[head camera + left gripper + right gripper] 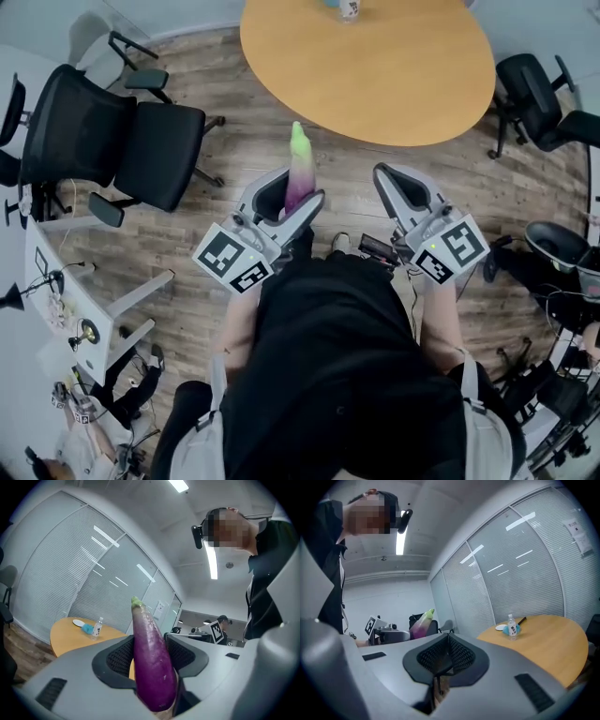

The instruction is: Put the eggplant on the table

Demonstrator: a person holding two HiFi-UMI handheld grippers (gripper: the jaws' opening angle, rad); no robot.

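Left gripper view: the left gripper (151, 644) is clamped on the eggplant (152, 667), with a mesh pad pressing each side of its purple body.
Eggplant in grip: it lies along the jaws, thick end back between them, green tip out past the jaw tips.
Head view, left gripper (300, 187): it is at the left, with the eggplant (300, 169) sticking out on its far side, green end toward the table (375, 75).
Eggplant and table: the eggplant is over the wood floor (244, 122), its tip near the table's near edge but short of it, not on the top.
Right gripper (448, 656): its jaws are together with nothing between them.
Head view, right gripper (386, 175): it is to the right of the left gripper, apart from the eggplant.
Table: it is round with an orange top, on the far side of both grippers; a bottle (97, 626) stands toward its far side.
Chair (122, 141): it is black and stands on the floor at the far left.
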